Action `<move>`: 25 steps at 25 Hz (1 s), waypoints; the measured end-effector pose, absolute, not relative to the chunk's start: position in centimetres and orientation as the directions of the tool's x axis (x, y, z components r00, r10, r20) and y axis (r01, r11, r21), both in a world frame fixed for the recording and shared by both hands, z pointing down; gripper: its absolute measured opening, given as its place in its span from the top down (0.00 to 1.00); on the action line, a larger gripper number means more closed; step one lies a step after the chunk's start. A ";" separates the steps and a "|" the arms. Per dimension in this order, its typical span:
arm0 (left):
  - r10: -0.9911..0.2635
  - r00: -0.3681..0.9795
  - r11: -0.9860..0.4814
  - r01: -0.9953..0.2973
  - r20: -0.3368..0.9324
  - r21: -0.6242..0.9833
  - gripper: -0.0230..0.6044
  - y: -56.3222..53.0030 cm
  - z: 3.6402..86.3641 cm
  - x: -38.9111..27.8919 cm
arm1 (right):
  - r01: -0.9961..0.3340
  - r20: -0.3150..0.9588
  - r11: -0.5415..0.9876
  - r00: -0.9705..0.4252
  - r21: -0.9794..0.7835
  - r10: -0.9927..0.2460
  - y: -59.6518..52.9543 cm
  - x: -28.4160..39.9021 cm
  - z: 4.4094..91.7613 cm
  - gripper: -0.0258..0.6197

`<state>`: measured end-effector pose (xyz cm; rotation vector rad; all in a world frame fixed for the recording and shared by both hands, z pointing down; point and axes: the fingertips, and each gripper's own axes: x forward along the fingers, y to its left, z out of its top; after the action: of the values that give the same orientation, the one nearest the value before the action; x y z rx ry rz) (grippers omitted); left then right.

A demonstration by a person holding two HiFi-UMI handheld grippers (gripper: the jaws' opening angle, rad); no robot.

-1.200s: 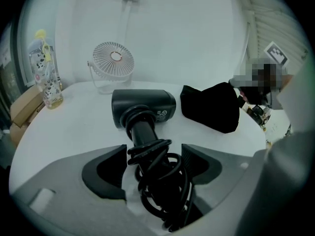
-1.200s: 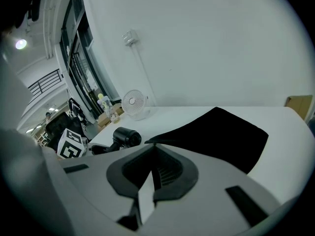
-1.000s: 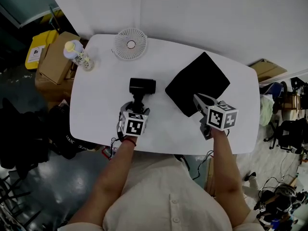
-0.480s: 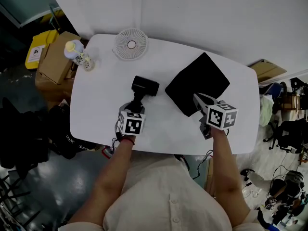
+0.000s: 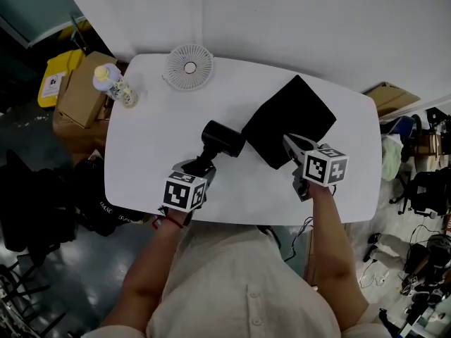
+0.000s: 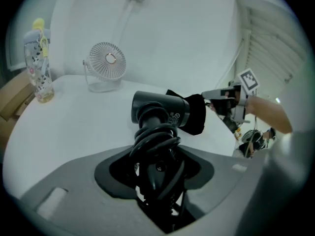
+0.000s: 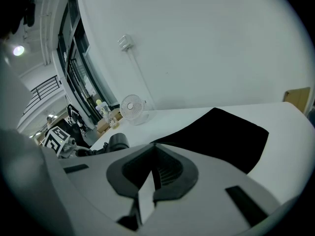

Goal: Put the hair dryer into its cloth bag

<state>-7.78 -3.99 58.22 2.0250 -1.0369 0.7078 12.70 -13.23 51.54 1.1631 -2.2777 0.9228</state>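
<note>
left fingers (image 6: 88,191) closing on the cord-wrapped black hair dryer (image 6: 162,110) — right fingers (image 7: 216,181) together.

Pale buttoned shirt (image 5: 246,287) worn. Grey shells on left gripper (image 5: 199,166) and right gripper (image 5: 289,143); white cubes (image 5: 184,193) carry black square markers.

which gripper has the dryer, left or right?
The left gripper: its fingers are closing on the cord-wrapped handle of the hair dryer. The right gripper is shut at the near edge of the cloth bag, off the dryer.
</note>
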 end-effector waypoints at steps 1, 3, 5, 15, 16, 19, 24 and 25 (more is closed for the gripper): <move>-0.410 0.563 -0.409 -0.816 0.717 0.408 0.63 -3.5 57.4 -7.1 | -0.824 0.620 0.429 -0.563 -0.370 -0.547 -13.2 12.7 51.5 0.93; -0.351 0.635 -0.436 -0.761 0.688 0.480 0.63 -2.8 56.0 -5.6 | -0.824 0.618 0.427 -0.563 -0.372 -0.548 -13.2 12.7 51.4 0.93; -0.299 0.672 -0.466 -0.722 0.677 0.511 0.63 -2.5 55.2 -4.4 | -0.824 0.618 0.425 -0.564 -0.375 -0.549 -13.2 12.8 51.3 0.93; -0.126 0.698 -0.597 -0.621 0.705 0.508 0.63 -2.0 55.8 1.1 | -0.826 0.615 0.417 -0.562 -0.380 -0.554 -12.6 13.5 51.1 0.93; -0.112 0.703 -0.605 -0.609 0.702 0.514 0.63 -2.0 55.8 1.5 | -0.826 0.615 0.416 -0.561 -0.379 -0.554 -12.5 13.6 51.2 0.93; -0.079 0.712 -0.623 -0.582 0.697 0.523 0.63 -1.9 55.9 2.3 | -0.826 0.614 0.415 -0.561 -0.380 -0.555 -12.3 13.6 51.3 0.93; -0.018 0.704 -0.646 -0.550 0.709 0.529 0.63 -1.9 56.5 2.6 | -0.826 0.612 0.413 -0.562 -0.383 -0.557 -12.3 13.8 51.4 0.93; -0.013 0.695 -0.653 -0.550 0.719 0.520 0.63 -2.0 56.7 2.6 | -0.826 0.612 0.413 -0.562 -0.383 -0.557 -12.3 13.8 51.4 0.93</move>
<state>2.57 -2.03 56.70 2.1391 -0.4290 0.9005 13.84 -12.28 51.44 1.1844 -2.2837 0.9442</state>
